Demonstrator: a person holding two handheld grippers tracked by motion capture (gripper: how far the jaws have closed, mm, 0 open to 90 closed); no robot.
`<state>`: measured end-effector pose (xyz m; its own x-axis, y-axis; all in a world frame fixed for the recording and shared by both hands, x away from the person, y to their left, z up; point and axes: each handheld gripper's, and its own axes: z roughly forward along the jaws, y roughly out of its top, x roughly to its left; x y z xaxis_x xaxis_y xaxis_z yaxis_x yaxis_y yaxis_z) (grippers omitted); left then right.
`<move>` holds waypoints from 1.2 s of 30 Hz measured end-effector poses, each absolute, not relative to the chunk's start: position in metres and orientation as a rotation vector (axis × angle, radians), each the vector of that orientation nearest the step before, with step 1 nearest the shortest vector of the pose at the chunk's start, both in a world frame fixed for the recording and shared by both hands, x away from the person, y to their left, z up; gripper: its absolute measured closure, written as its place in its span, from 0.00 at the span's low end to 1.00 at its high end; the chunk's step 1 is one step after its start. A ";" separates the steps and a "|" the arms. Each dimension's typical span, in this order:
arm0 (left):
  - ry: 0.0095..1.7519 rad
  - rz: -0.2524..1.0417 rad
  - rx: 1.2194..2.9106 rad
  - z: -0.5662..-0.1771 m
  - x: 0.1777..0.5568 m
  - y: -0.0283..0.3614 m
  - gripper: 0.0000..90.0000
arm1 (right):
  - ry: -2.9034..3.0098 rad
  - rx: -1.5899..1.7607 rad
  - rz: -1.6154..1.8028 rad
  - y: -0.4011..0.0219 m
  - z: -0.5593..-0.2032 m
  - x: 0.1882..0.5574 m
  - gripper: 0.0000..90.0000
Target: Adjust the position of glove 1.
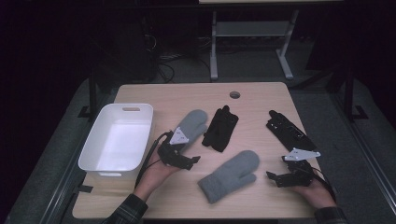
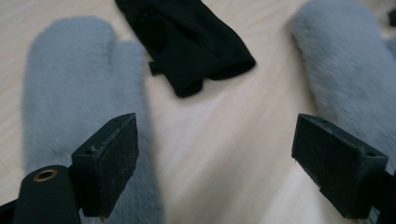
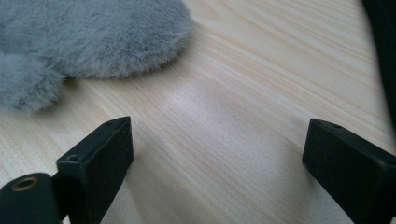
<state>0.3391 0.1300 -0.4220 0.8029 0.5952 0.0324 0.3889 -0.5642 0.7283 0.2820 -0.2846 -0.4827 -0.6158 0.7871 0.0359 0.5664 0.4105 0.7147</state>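
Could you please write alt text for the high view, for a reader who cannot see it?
A person's two hands hold open grippers, left gripper and right gripper, over a wooden table with two grey mittens, two black gloves and an empty white bin at left.

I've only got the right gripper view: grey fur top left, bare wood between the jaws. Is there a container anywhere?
Observer: Yes, a white bin stands left of the left gripper, and it looks empty.
Operator: Is that grey fur one mitten or two?
Observer: There are two. You see the near mitten; the far mitten lies between the bin and a black glove.
Operator: Is the left gripper holding the far one?
Observer: No, its jaws stand wide open above the wood, with the far mitten beside one jaw.
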 end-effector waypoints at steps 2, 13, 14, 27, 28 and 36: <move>0.745 0.370 2.226 -0.421 0.346 0.128 0.16 | 2.364 1.175 1.020 -0.285 -0.483 0.282 0.10; 0.850 0.409 2.186 -0.412 0.390 0.121 0.16 | 2.364 1.174 1.020 -0.285 -0.483 0.282 0.09; 0.862 0.409 2.174 -0.410 0.394 0.120 0.16 | 2.364 1.174 1.021 -0.285 -0.483 0.282 0.10; 0.992 0.459 2.180 -0.431 0.437 0.125 0.21 | 2.367 1.171 1.021 -0.285 -0.483 0.282 0.10; 0.998 0.460 2.189 -0.433 0.438 0.126 0.21 | 2.367 1.171 1.021 -0.285 -0.483 0.282 0.10; 1.026 0.448 2.237 -0.449 0.447 0.127 0.23 | 2.367 1.171 1.022 -0.285 -0.483 0.282 0.10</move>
